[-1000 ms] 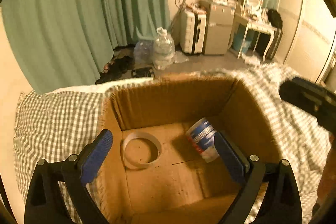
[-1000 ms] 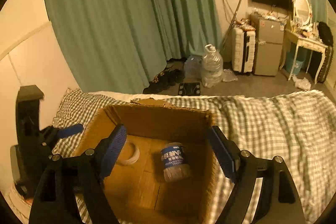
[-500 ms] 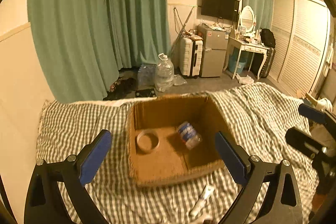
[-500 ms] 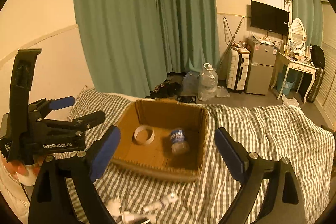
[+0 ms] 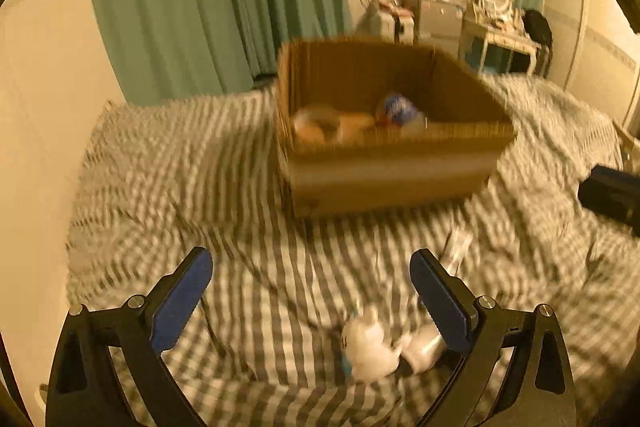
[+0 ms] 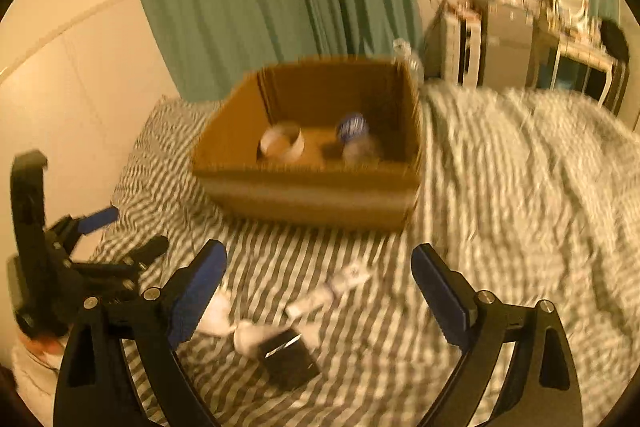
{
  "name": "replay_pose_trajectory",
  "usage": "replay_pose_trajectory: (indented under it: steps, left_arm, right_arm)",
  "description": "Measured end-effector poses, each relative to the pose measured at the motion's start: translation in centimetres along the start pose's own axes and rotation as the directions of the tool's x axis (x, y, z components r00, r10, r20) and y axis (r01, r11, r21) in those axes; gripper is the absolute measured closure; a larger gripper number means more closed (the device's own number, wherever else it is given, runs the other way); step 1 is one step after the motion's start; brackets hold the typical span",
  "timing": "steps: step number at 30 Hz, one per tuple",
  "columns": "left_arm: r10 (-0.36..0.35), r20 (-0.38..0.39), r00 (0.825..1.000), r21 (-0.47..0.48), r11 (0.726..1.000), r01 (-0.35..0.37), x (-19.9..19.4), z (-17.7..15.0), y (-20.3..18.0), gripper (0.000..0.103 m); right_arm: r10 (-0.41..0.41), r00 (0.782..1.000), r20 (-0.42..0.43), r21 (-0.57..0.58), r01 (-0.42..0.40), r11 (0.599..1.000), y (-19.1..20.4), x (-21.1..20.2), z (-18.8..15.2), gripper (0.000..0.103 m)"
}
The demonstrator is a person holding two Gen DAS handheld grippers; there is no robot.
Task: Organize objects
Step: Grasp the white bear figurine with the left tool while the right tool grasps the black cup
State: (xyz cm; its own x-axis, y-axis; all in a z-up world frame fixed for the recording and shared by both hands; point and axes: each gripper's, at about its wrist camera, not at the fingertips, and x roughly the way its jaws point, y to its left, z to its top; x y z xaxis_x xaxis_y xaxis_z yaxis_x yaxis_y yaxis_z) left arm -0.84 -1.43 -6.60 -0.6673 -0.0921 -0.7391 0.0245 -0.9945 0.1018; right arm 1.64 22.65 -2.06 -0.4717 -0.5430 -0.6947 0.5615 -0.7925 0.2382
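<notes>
Checked bedspread point(image 6: 500, 227), square cardboard box point(image 6: 312, 195)

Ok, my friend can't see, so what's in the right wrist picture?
A blurry view: the open right gripper hangs over a striped bed, empty. Ahead is a box holding a tape roll and a jar. White tubes and a black box lie nearby; the left gripper is at left.
</notes>
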Motion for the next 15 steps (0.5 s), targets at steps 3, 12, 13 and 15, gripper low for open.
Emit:
replay_pose_trajectory:
  steps: [3,12,13,15]
  left_arm:
    - [-0.028,-0.073,0.997,-0.001,1.000,0.028,3.0,-2.5,-0.1,0.001]
    - [-0.172,-0.271,0.947,-0.016,0.985,0.174,8.4,-6.5,-1.5,0.023]
    - [-0.181,-0.278,0.943,-0.006,0.982,0.187,8.5,-6.8,-1.8,0.030]
    - [-0.198,-0.277,0.940,0.012,0.978,0.209,8.5,-7.1,-2.2,0.040]
  right_arm:
    - [-0.005,0.997,-0.074,-0.005,0.004,1.000,0.3,2.2,-1.9,0.009]
    - [-0.066,0.967,-0.245,-0.069,0.051,0.996,1.2,6.7,-4.2,0.009]
    - [-0.072,0.965,-0.251,-0.082,0.053,0.995,1.5,6.8,-4.3,0.009]
    - [-0.080,0.961,-0.266,-0.100,0.055,0.993,1.7,7.2,-4.5,0.009]
